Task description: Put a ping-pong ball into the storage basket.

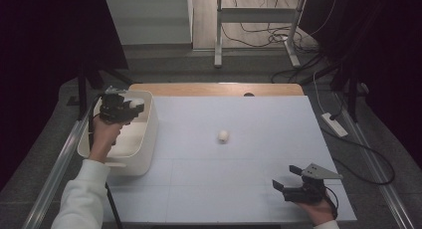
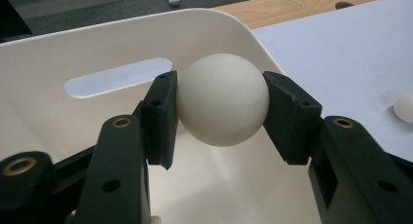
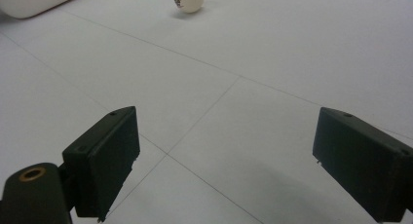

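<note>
Ping-pong ball (image 2: 222, 99) was held clamped by the left gripper (image 1: 121, 108) above the white bin (image 1: 147, 134), not yet dropped, while a second ball (image 1: 223, 135) was left mid-table before the wide-open right gripper (image 1: 288, 179).

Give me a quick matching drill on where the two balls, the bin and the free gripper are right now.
Things:
1. Cream ball in the left gripper
2. Small white ball with print
3. White plastic bin
4. Right gripper

States:
A. Open, near the table's front edge
B. Lying loose mid-table
C. Clamped above the bin
D. Standing at the table's left edge

Pairs: 1-C, 2-B, 3-D, 4-A
</note>
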Tool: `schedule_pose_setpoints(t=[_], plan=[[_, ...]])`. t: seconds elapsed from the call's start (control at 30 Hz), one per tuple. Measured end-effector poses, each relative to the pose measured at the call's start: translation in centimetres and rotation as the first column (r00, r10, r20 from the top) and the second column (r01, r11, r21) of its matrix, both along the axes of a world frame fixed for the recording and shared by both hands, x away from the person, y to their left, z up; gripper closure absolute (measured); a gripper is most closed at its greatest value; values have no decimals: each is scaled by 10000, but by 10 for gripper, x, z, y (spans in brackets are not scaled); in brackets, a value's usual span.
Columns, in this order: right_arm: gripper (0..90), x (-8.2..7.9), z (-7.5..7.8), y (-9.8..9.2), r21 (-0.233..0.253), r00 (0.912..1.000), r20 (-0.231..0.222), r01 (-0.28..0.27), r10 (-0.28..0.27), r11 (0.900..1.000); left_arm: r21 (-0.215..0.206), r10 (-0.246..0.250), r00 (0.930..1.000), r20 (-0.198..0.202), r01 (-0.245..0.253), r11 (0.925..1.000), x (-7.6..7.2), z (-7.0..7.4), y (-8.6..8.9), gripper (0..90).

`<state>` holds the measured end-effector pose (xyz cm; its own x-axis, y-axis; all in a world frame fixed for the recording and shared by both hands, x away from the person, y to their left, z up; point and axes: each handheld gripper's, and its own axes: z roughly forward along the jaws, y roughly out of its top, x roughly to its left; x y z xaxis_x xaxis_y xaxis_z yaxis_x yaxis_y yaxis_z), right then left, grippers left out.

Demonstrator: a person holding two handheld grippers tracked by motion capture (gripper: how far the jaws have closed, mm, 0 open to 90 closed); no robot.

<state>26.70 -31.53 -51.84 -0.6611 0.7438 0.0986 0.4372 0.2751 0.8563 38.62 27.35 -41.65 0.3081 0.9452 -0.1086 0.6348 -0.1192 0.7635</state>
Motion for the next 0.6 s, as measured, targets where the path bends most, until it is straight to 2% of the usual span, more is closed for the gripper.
schedule_pose_setpoints(t=[0.23,0.27,0.3,0.33,0.43,0.6], plan=[[98,0,0,0,7,10000,7,-1,1,10000,-29,24,10000,28,-23,10000,-1,1,0,475],[98,0,0,0,1,10000,6,-5,5,10000,-30,41,9999,96,-41,10000,-1,1,0,443],[98,0,0,0,-6,10000,6,-8,8,10000,-55,63,9999,150,-62,10000,-2,2,0,325],[98,0,0,0,-1,10000,8,-4,4,10000,-75,73,9998,180,-72,9999,-2,2,-1,325],[99,0,0,0,8,10000,4,6,-6,10000,-125,121,9996,270,-118,9999,-4,5,-2,237],[98,0,0,0,-4,10000,6,-2,2,10000,-518,-81,9988,486,106,9986,-9,8,0,186]])
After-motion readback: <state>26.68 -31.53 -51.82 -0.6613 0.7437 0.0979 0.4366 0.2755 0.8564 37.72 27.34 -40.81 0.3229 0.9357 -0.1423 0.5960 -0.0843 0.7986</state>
